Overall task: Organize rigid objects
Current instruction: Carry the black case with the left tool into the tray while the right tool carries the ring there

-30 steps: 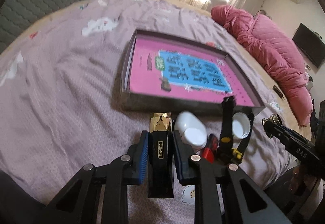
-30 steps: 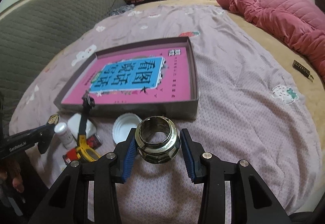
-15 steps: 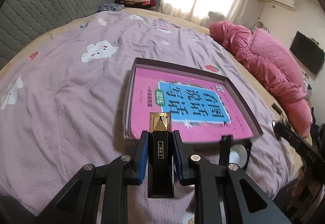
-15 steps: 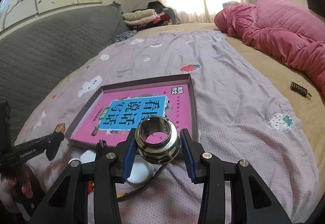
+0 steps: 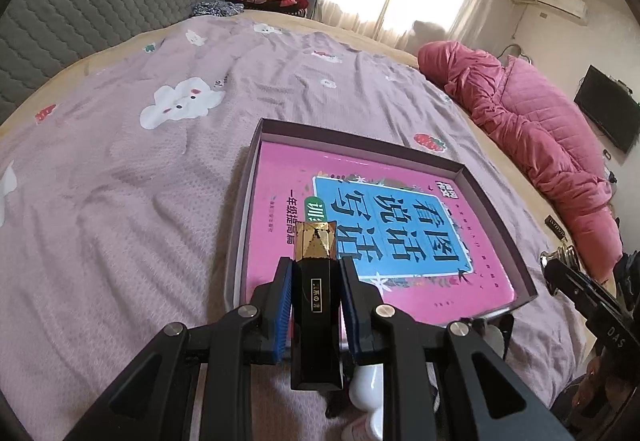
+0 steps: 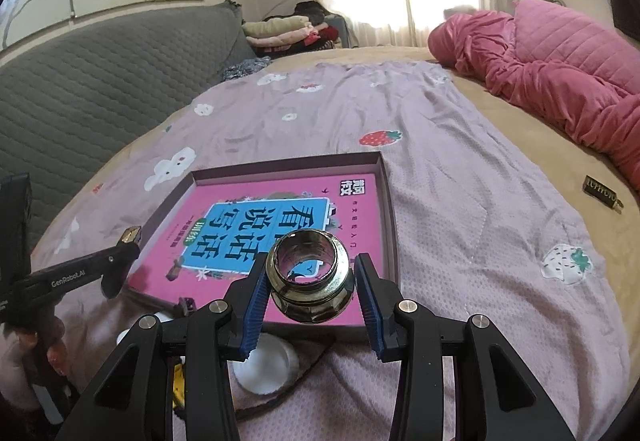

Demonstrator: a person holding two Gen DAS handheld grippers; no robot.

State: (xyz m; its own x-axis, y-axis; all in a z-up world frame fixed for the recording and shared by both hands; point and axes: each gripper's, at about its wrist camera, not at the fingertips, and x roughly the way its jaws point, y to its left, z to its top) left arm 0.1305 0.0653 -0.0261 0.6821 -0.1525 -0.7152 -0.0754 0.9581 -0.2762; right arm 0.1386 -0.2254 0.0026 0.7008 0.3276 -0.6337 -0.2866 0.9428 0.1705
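Left gripper: jaws clamped on black lipstick tube, gold cap protruding ahead of jaws. Right gripper: jaws clamped on metal ring fitting, bore facing up. Shallow box with pink book seen just ahead of and below both jaws, on bed. White lid lying below right jaws.

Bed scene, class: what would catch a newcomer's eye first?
The pink book lying in a shallow box on the purple bedspread. In front, the left gripper clamps a black bottle with a gold cap; the right gripper holds a metal ring.
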